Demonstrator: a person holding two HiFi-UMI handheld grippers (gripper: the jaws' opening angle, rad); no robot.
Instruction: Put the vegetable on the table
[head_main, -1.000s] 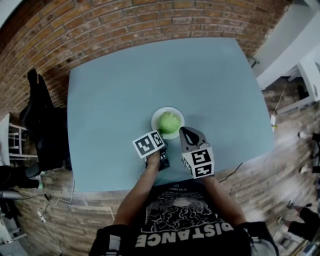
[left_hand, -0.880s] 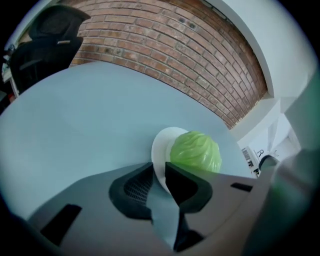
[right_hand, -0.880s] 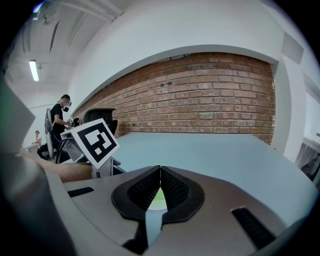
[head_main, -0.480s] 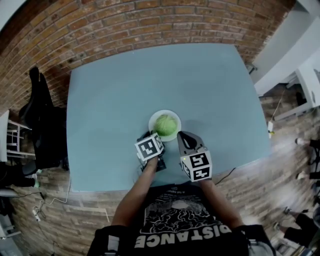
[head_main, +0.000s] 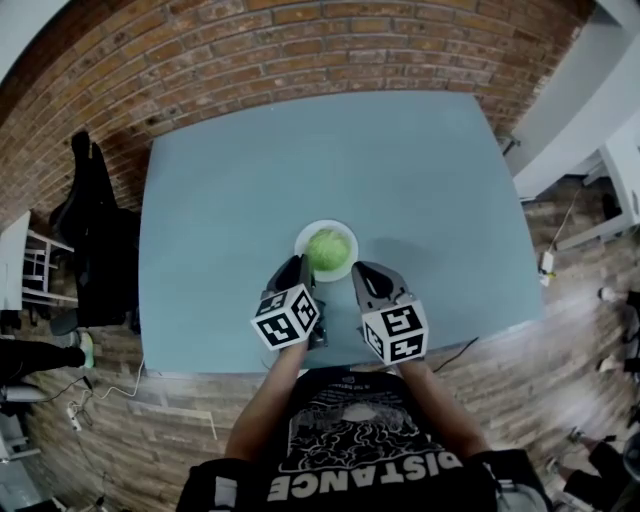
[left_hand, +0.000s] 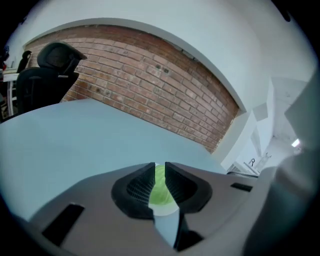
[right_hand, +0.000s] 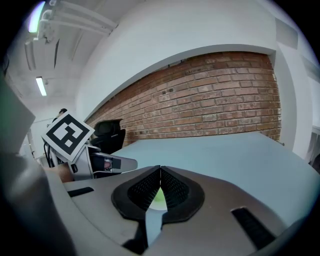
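A round green cabbage (head_main: 327, 250) sits on a white plate (head_main: 340, 226) near the front middle of the blue-grey table (head_main: 240, 190). My left gripper (head_main: 293, 268) is just left of the plate and near its front edge, apart from it. In the left gripper view the gripper (left_hand: 160, 167) is shut to a thin slit, through which the cabbage (left_hand: 160, 187) shows. My right gripper (head_main: 362, 272) is just right of the plate. Its own view shows the gripper (right_hand: 160, 170) shut and empty, with a sliver of cabbage (right_hand: 159, 200) below the tips. Neither gripper touches the cabbage.
A black office chair (head_main: 95, 240) stands off the table's left edge. A brick wall runs behind the table. A dark cable (head_main: 460, 350) hangs at the front right edge. White furniture (head_main: 620, 150) stands at the right. The left gripper's marker cube (right_hand: 67, 135) shows in the right gripper view.
My left gripper has drawn back a little toward me from the plate. The right gripper has hardly moved. The cabbage stays on the plate.
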